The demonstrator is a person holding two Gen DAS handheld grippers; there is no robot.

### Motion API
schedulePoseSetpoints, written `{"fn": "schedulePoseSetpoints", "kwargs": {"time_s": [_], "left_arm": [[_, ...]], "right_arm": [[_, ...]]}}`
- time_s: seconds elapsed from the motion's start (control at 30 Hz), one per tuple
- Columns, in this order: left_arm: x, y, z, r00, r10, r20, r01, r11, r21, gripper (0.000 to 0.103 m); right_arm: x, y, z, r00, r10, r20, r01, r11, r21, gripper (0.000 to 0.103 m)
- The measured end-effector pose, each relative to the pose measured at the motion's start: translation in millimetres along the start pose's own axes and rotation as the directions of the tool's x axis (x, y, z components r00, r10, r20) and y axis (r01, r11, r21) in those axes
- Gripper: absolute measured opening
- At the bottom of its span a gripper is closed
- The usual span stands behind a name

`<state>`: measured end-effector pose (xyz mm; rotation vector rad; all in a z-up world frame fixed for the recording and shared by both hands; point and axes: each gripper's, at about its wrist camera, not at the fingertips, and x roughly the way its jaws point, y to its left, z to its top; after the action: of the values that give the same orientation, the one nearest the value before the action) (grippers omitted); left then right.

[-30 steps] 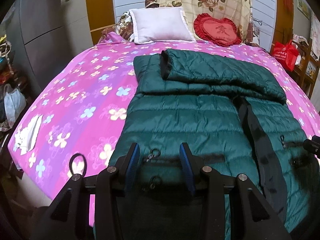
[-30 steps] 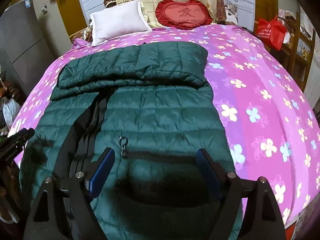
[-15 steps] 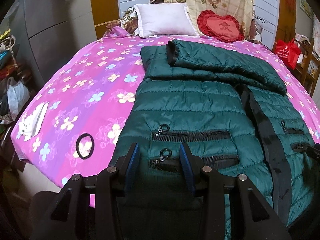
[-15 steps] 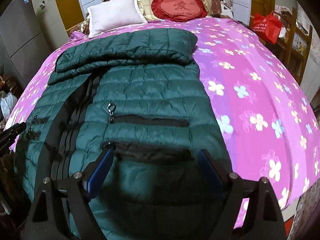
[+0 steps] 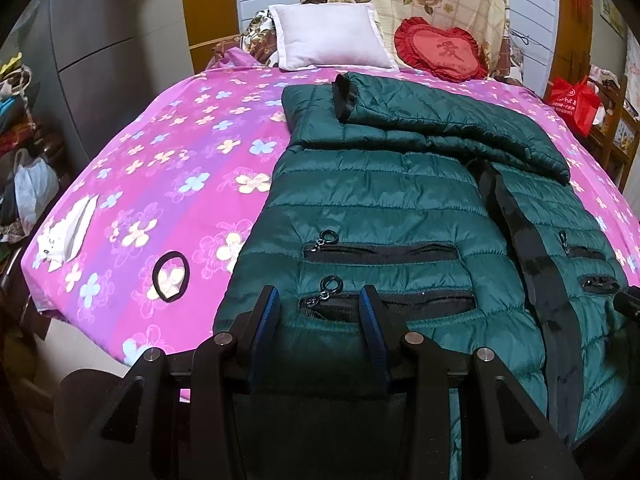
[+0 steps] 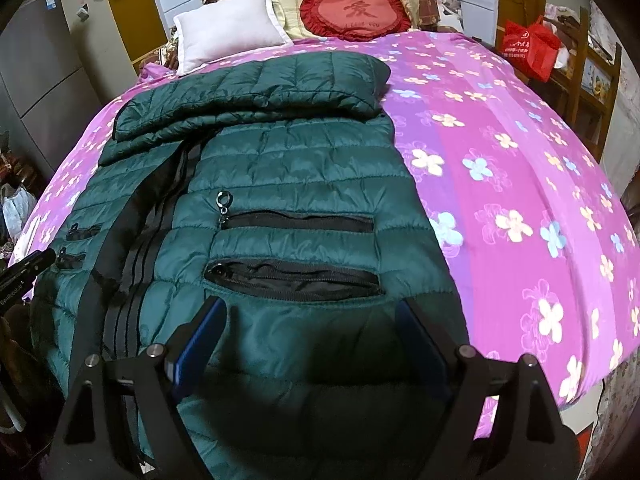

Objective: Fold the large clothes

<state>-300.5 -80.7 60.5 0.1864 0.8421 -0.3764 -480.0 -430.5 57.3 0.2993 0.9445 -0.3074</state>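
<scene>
A dark green quilted jacket (image 5: 384, 208) lies front up on the pink flowered bed (image 5: 168, 168), its sleeves folded across the top (image 5: 448, 120). It also shows in the right wrist view (image 6: 288, 176). My left gripper (image 5: 320, 300) is open, its fingers either side of the jacket's lower left pocket near the hem. My right gripper (image 6: 312, 312) is open wide over the hem, below the lower right pocket (image 6: 292, 276). Neither holds cloth.
A black hair tie (image 5: 171, 276) and a white paper packet (image 5: 68, 236) lie on the bed's left part. A white pillow (image 5: 332, 38) and a red heart cushion (image 5: 440, 52) sit at the head. A red bag (image 6: 528, 48) stands on wooden furniture at the right.
Both grippers have drawn back toward the foot of the bed, so more of the jacket's hem and both pockets show. Their openings look unchanged.
</scene>
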Motion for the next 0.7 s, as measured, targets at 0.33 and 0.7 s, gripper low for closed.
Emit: {"fn": "schedulePoseSetpoints", "kwargs": {"time_s": [0.33,0.7], "left_arm": [[-7.5,13.0,-7.2,0.999,-0.038,-0.018,0.038,0.999,-0.024,0.022],[-7.8,54.7,-16.9,0.979,-0.178,-0.101,0.165,0.978,-0.131,0.022]], "right_arm": [[-7.9,2.9,-4.8,1.0,0.001,-0.007,-0.001,1.0,-0.026,0.09],[-20.1,-27.6,-17.2,0.998,-0.004,-0.056,0.003,1.0,-0.027,0.09]]}}
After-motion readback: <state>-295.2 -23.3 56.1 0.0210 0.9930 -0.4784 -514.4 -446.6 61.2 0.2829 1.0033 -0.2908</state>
